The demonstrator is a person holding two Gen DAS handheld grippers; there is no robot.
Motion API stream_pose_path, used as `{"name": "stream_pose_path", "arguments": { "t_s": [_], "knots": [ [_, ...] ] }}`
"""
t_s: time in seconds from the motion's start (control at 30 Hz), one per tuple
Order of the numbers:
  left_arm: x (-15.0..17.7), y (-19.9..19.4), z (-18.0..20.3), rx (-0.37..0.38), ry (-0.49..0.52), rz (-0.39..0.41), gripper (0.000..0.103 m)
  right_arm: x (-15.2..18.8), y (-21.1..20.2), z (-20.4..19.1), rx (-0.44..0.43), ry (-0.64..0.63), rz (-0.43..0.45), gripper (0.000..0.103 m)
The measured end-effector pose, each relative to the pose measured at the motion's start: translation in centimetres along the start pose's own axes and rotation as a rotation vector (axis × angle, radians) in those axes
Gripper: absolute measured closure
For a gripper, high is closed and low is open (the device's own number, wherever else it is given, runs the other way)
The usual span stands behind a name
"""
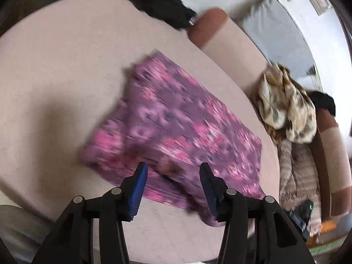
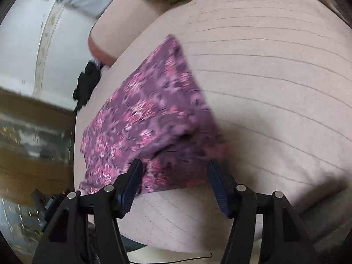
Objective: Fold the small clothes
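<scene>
A purple garment with a pink flower print [image 1: 176,123] lies folded and flat on a beige cushioned surface [image 1: 55,77]. My left gripper [image 1: 173,169] hangs open just over the garment's near edge, its blue pads apart and nothing pinched between them. In the right wrist view the same garment [image 2: 145,118] stretches away from me. There my right gripper [image 2: 176,167] stands open above its near end, with the cloth lying loose under the gap between the pads. Both pictures are blurred by motion.
A black garment [image 1: 158,6] lies at the far edge of the cushion [image 2: 275,88]. A cream and brown patterned cloth [image 1: 286,107] is heaped on the sofa at the right, over a beige fringed blanket [image 1: 297,176]. White wall and wooden floor [image 2: 33,143] lie beyond.
</scene>
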State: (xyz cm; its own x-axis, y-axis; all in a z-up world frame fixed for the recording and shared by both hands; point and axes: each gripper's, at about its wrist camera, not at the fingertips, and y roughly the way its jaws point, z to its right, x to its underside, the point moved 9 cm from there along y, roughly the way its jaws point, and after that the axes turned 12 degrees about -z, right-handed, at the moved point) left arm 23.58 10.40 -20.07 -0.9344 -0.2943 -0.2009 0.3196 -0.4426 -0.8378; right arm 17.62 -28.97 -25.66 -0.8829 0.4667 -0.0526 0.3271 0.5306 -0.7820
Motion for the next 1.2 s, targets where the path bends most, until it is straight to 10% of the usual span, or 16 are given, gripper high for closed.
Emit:
{"name": "stream_pose_path", "arguments": {
  "t_s": [0.17, 0.23, 0.43, 0.6, 0.9, 0.97, 1.1, 1.2],
  "knots": [
    [-1.7, 4.5, -1.1, -0.171, -0.037, -0.063, 0.052, -2.7, 2.7, -0.2, 0.097, 0.028, -0.018, 0.048],
    [-2.5, 4.6, -2.0, -0.196, -0.060, -0.037, 0.085, -3.4, 3.3, 0.6, 0.137, 0.039, -0.027, 0.094],
    [-4.3, -2.7, 1.3, -0.012, 0.027, 0.254, 0.093, -4.0, -0.9, -2.1, 0.024, -0.059, 0.135, 0.095],
    [-2.9, 4.5, -2.6, -0.260, -0.009, 0.048, 0.089, -2.8, 3.5, 0.4, 0.191, -0.022, 0.014, 0.095],
    [-1.1, 3.4, -2.0, -0.277, 0.020, 0.078, 0.071, -1.8, 2.6, 1.6, 0.101, 0.030, -0.016, 0.082],
    [-1.0, 2.9, -1.9, -0.272, 0.020, 0.089, 0.092, -1.5, 2.9, 1.9, 0.111, 0.022, -0.044, 0.084],
    [-2.4, -0.2, 0.5, -0.235, 0.103, 0.268, 0.093, -1.6, 0.4, 0.7, 0.147, -0.024, 0.044, 0.096],
    [-2.6, 2.0, -0.1, -0.336, 0.123, 0.223, 0.091, -1.7, 1.0, 0.6, 0.210, -0.058, 0.035, 0.095]
  ]
}}
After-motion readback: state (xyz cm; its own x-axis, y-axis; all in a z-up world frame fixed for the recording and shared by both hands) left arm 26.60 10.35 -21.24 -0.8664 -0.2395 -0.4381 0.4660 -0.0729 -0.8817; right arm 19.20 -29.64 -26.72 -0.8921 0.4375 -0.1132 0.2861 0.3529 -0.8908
